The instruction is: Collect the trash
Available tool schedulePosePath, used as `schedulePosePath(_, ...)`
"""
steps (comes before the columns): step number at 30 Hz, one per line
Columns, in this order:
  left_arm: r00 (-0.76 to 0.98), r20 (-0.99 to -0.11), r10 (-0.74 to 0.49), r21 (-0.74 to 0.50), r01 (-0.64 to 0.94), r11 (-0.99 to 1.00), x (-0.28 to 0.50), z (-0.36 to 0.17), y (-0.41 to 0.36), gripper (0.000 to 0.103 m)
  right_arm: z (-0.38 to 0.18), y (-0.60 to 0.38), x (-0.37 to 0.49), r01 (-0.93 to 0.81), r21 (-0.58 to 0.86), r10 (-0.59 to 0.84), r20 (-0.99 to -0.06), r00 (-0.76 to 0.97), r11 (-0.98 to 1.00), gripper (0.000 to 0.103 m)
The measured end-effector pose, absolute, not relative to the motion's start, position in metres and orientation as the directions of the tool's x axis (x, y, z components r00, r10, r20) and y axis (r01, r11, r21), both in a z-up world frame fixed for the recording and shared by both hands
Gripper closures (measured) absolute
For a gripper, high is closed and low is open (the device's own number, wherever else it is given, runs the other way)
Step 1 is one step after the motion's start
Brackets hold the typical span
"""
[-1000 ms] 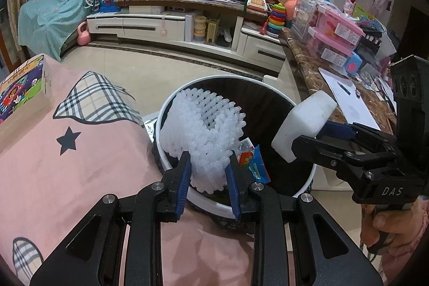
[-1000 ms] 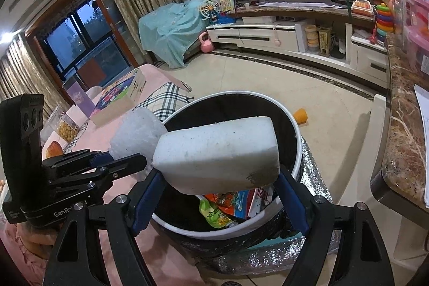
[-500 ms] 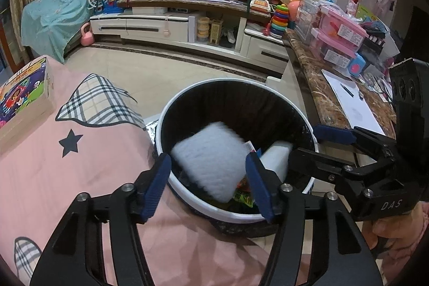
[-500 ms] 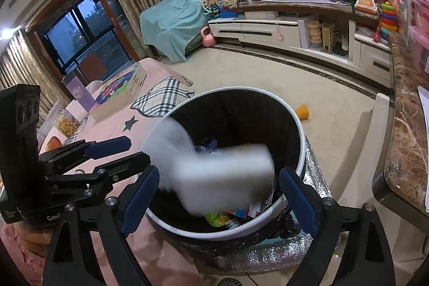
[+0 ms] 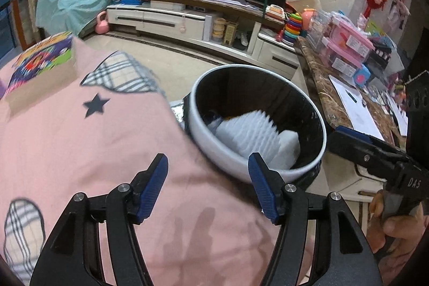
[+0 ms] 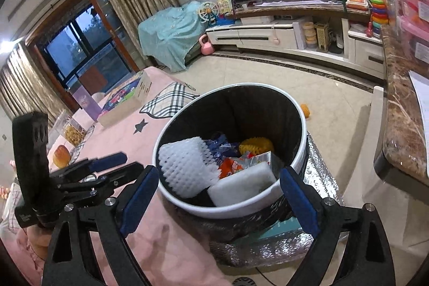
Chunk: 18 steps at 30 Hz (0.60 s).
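Both pieces were in: the white foam net (image 6: 185, 169) and the white foam block (image 6: 242, 185) lay in the trash bin (image 6: 300, 152), lower centre of the right view. My left gripper (image 5: 207, 185) was opening over the pink cloth (image 5: 80, 141), nothing between its pads; my right gripper (image 6: 218, 201) stood wide and empty. I judged this drop done, with no further trash in view.

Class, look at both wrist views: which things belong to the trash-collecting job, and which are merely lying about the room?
Part of the job:
- round black bin with white rim
- white foam fruit net, in the bin
- white foam block, in the bin
- left gripper, opening, nothing between its jaws
- right gripper, open, empty

Just lying about:
- colourful puzzle box
- pink kettlebell
- rainbow stacking-ring toy
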<state>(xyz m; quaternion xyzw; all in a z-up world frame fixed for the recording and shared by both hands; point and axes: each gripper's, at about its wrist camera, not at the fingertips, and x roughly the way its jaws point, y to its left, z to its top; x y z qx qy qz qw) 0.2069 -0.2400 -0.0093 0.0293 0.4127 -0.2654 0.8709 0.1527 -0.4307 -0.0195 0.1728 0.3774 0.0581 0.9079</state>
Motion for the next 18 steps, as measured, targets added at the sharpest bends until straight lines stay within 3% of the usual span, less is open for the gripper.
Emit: schedulePosePath(18, 0.631, -0.645, -0.431, -0.241, 0.367, 0.898, 0.132, -0.004, -0.152, 0.034, -0.017, -0.378, 0.093, 0.072, 0.409, 0.2, -0.582, 0.788, 0.91, 0.01)
